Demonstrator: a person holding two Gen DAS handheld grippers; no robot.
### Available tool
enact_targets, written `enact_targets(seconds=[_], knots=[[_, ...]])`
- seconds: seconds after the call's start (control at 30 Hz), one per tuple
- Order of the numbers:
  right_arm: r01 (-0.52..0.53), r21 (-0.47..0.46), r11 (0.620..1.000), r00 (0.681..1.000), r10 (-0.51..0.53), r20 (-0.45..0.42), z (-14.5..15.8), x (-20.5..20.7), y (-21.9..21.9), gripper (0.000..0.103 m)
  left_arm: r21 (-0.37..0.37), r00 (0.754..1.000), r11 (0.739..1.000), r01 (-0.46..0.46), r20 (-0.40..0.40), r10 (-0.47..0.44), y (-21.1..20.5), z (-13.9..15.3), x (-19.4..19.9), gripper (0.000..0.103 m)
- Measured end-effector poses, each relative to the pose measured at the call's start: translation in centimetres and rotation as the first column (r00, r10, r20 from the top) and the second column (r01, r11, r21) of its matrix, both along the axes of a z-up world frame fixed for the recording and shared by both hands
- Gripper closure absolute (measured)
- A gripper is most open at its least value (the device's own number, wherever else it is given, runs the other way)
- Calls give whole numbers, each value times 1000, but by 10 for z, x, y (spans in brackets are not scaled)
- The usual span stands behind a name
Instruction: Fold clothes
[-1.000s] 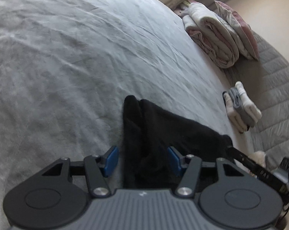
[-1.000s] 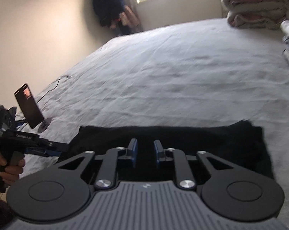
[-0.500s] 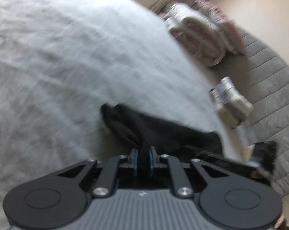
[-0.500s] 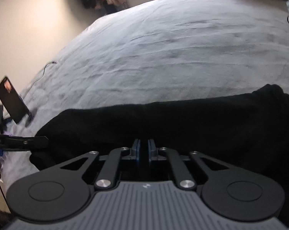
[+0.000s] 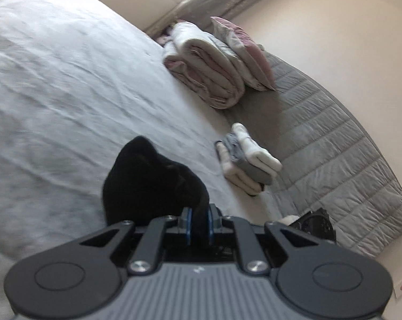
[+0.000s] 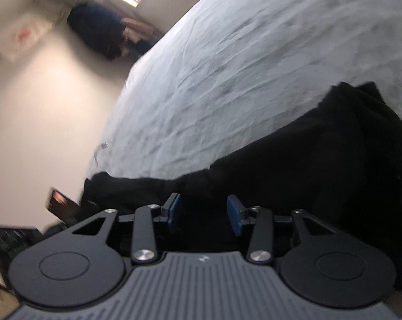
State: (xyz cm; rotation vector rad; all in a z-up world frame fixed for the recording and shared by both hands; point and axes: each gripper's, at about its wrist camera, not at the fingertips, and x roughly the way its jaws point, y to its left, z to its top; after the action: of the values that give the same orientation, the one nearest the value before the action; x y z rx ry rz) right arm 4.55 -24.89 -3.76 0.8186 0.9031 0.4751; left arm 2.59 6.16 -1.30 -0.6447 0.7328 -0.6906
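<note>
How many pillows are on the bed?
1. The pink and white pillow leans against the folded blanket at the far end of the bed, by the wall. Others could be hidden behind that pile.

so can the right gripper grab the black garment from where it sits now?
Probably yes: the right gripper is open with the black garment directly ahead, cloth between its fingers, nothing blocking.

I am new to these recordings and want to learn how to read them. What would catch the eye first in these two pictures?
The black garment stands out first, dark against the pale gray bed cover; the left gripper is shut on a bunch of it, while the right gripper is open over it. Next come the rolled pink-and-white bedding near the headboard and the small stack of folded clothes at the bed's edge.
</note>
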Motion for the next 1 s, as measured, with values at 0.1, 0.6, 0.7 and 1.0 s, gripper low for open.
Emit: enact_targets(seconds=[0.1,0.6,0.7,1.0], knots=[[52,98,994,998,-47,-48,-5,1,-16,59,4,1000,1000,19,-11,-19,-16,-5,5,91],[165,292,942,982,-129,-141,-23,-4,-46,48,4,990,993,115,-87,-114,-45,-19,15,81],[162,297,941,982,-125,-141,-22,-3,-45,46,12,995,998,65,-70,-64,-34,-14,14,74],[65,71,995,997,-61,-54,-6,4,-23,54,153,994,985,-81,-61,92,-13,-15,16,78]])
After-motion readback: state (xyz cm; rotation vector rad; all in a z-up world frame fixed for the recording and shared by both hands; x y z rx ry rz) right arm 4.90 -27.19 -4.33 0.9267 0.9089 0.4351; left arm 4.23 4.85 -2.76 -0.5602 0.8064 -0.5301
